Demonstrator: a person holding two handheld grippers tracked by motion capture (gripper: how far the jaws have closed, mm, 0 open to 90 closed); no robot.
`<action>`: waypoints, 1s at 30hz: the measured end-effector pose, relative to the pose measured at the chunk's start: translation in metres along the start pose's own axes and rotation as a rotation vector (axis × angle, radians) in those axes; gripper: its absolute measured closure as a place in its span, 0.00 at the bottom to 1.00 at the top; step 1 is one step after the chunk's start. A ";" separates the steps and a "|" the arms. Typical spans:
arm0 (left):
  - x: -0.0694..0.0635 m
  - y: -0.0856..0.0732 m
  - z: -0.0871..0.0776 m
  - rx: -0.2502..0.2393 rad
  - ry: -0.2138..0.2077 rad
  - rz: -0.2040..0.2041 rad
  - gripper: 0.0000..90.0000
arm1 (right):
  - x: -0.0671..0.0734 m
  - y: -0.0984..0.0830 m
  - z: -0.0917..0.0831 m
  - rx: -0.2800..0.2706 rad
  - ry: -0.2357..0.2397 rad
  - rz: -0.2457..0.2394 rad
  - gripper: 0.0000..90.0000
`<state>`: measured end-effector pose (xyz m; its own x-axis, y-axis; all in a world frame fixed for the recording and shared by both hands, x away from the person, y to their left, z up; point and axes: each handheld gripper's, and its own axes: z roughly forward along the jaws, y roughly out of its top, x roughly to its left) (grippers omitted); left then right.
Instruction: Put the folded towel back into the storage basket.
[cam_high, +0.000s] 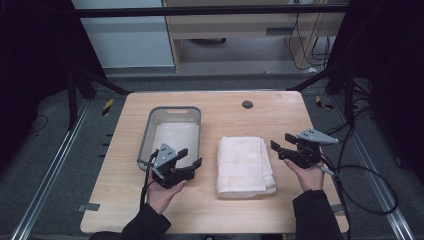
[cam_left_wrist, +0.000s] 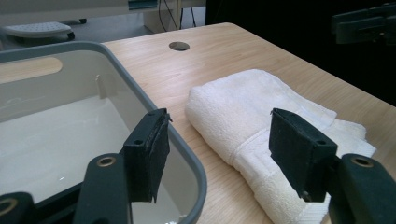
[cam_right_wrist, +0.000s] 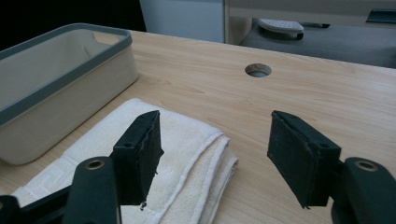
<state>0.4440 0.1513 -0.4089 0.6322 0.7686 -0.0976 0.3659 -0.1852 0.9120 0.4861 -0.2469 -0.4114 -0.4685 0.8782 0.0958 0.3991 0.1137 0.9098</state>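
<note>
A folded white towel (cam_high: 243, 165) lies flat in the middle of the wooden table (cam_high: 225, 107). A grey-rimmed white bin (cam_high: 172, 131) stands to its left, with nothing in it. My left gripper (cam_high: 187, 159) hovers open at the bin's near right corner, left of the towel (cam_left_wrist: 261, 126); one jaw is above the bin's rim (cam_left_wrist: 163, 126). My right gripper (cam_high: 281, 142) is open just right of the towel, its jaws over the towel's far right edge (cam_right_wrist: 187, 154). Nothing is held between either pair of jaws.
A round cable hole (cam_high: 247, 104) sits near the table's far edge. Black cables (cam_high: 370, 190) trail off the right side. Bare tabletop lies in front of the towel and on the right. Metal frame legs and floor rails surround the table.
</note>
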 end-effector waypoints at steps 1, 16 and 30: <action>-0.002 0.000 0.002 0.004 -0.009 0.004 0.41 | 0.000 0.000 0.001 0.001 0.001 0.001 0.39; -0.024 -0.003 0.017 0.060 -0.059 0.023 0.42 | -0.002 0.004 0.017 0.026 0.014 -0.007 0.39; -0.037 -0.011 0.028 0.110 -0.089 0.026 0.42 | 0.002 0.004 0.030 0.044 0.028 -0.014 0.37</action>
<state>0.4354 0.1074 -0.4260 0.6990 0.7060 -0.1138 0.4178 -0.2742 0.8662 0.5105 -0.2312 -0.4200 -0.4959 0.8631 0.0956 0.4263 0.1461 0.8927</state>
